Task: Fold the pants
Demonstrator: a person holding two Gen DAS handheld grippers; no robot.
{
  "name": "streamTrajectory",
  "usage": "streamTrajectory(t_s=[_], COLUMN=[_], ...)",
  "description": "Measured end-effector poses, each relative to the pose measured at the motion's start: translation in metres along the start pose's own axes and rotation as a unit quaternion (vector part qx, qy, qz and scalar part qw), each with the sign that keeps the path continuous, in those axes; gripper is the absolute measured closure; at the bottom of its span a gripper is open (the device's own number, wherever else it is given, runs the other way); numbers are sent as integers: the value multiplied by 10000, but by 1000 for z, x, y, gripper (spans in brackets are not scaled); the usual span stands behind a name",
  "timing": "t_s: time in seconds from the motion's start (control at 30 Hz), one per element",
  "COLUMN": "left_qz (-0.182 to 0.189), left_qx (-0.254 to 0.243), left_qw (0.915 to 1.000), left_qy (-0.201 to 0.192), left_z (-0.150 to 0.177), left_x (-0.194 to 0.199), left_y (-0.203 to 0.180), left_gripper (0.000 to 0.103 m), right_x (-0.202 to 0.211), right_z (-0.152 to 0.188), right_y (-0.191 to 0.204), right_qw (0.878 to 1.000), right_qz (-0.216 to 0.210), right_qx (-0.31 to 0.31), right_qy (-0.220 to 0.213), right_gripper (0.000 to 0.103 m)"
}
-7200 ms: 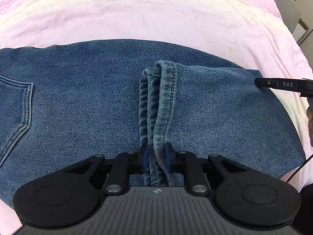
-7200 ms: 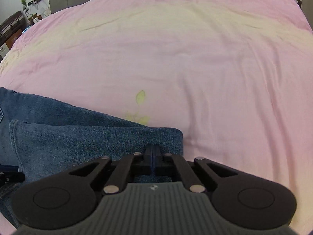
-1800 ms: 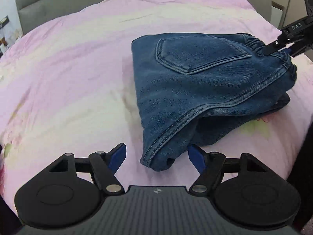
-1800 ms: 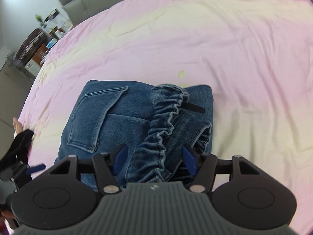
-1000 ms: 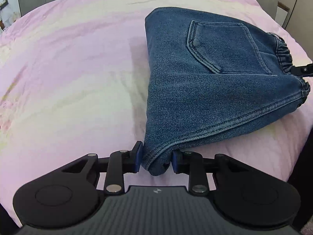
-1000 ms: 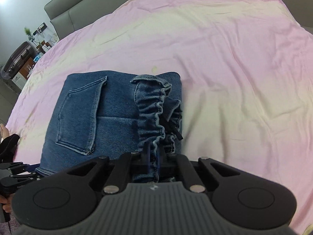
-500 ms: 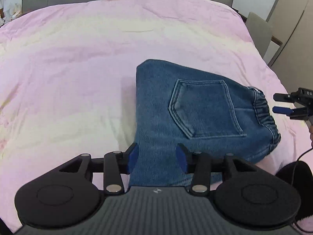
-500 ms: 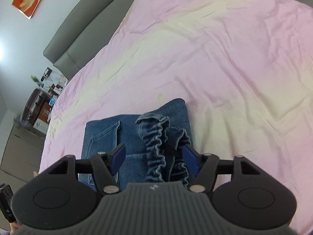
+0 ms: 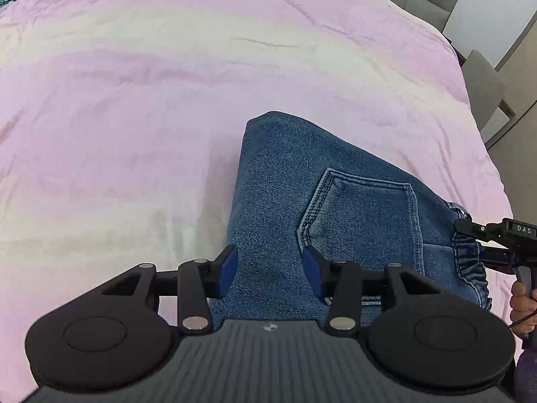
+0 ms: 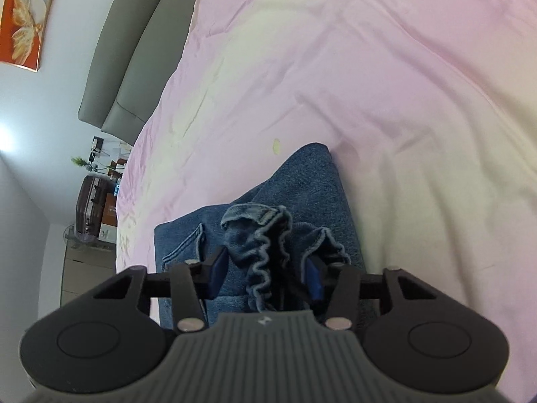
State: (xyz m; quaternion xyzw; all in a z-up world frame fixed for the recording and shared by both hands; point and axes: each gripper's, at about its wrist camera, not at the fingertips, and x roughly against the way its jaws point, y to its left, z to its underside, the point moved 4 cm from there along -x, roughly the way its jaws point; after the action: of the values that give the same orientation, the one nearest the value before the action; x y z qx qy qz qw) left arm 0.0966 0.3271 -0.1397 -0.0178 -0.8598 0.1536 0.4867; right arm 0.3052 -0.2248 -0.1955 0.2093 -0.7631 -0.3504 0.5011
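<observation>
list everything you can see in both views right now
folded blue denim pants: one, blue, on the bed, back pocket up
pink and cream bedspread: one, covers the bed
grey padded headboard: one, far end of bed
orange framed picture: one, on wall
brown suitcase: one, beside bed
grey chair: one, beside bed
left tool: black, blue pads, open over the pants
right tool: black, blue pads, closing around the elastic waistband, not pressing
hand: one, holding right tool

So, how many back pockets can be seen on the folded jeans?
1. The back pocket lies on the top face of the folded jeans, near the elastic waistband. Another may be hidden in the folds.
</observation>
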Motion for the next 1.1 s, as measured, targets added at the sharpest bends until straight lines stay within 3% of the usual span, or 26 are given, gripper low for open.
streamTrajectory(t_s=[0.13,0.23,0.3,0.4,0.57,0.67,0.77,0.83,0.9,0.97,1.03,1.1], left_qz=[-26,-2,51,90,100,45,10,-10,-2,58,140,117], left_qx=[-32,60,112,191,144,58,-127,-300,-444,-582,-614,-556], left_qw=[10000,9998,9996,9988,9986,9988,9983,9974,9966,9956,9953,9957], left_qy=[-44,-175,-257,-445,-507,-493,-562,-658,-697,-732,-733,-728], left_z=[-1,-5,-8,-17,-36,-45,-52,-58,-62,-65,-69,-71], left_x=[1,3,4,4,-6,-12,-15,-17,-20,-27,-35,-48], left_y=[3,5,6,3,3,2,-1,-6,-11,-17,-21,-20], left_gripper=[50,51,55,57,61,62,64,66,68,69,69,73], right_x=[18,38,38,17,-13,-14,-6,6,18,25,22,3], right_z=[0,-9,-17,-30,-24,-24,-20,-14,-4,5,13,17], right_y=[36,76,86,62,12,19,51,68,91,107,115,115], right_qw=[9970,9869,9822,9903,9877,9851,9715,9570,9350,9274,9336,9281], right_qz=[-29,-300,-203,249,1000,1120,1462,1748,2036,1953,1642,1793], right_qx=[760,1518,1787,1340,1196,1298,1864,2302,2835,3073,3086,3198], right_qy=[-155,-453,-546,-254,-115,-125,-108,-260,-630,-857,-791,-648], right_gripper=[78,79,80,80,82,80,66,63,61,61,68,91])
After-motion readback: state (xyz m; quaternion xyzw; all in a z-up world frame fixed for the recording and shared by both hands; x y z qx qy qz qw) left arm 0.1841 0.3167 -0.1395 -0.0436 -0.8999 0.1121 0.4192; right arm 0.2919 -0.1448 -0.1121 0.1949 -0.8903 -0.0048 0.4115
